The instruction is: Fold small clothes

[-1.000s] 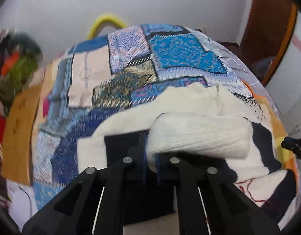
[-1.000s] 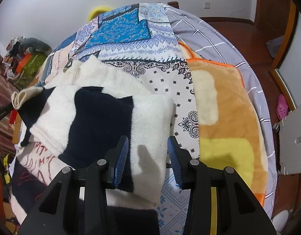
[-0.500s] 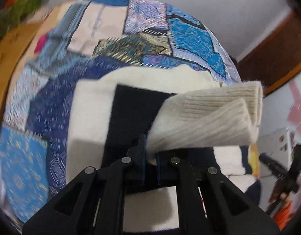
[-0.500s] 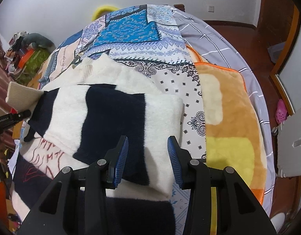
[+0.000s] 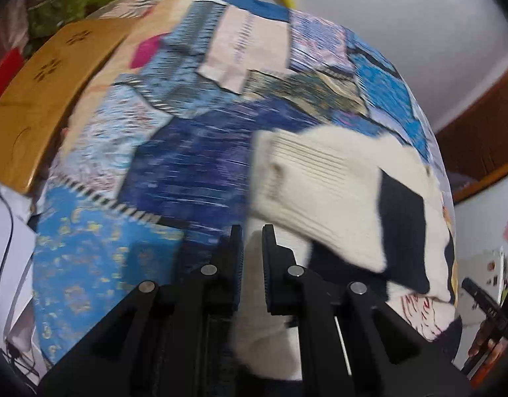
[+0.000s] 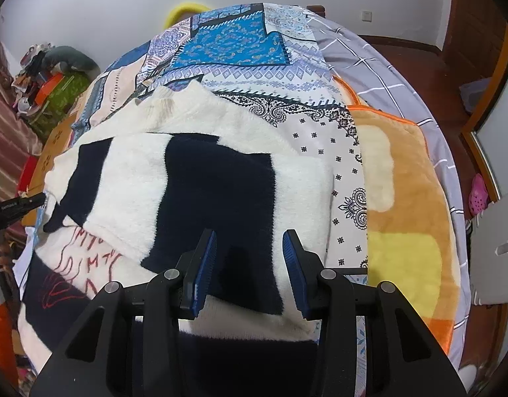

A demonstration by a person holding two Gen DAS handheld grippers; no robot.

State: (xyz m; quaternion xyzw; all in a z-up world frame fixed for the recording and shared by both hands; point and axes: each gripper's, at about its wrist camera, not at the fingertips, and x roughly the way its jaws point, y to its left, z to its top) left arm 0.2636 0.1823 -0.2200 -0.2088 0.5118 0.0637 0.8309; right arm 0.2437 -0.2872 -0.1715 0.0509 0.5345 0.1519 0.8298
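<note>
A cream and navy block-patterned sweater (image 6: 201,178) lies spread on the patchwork bed cover, sleeves folded over its body. My right gripper (image 6: 249,264) is open and empty, just above the sweater's near part. My left gripper (image 5: 252,258) is shut on the sweater's cream sleeve (image 5: 316,192); the ribbed cuff hangs to the right of the fingers. The left wrist view is motion-blurred. The left gripper's tip shows at the left edge of the right wrist view (image 6: 19,203).
The patchwork bed cover (image 6: 240,43) fills both views. An orange and yellow fleece blanket (image 6: 402,198) lies to the right. A wooden headboard (image 5: 38,99) and a clutter pile (image 6: 52,76) are on the left. Wooden floor and a pink shoe (image 6: 479,193) lie far right.
My left gripper has swung left with the cream sleeve, so the cuff now hangs to its right. My right gripper has drawn back slightly, staying open.
</note>
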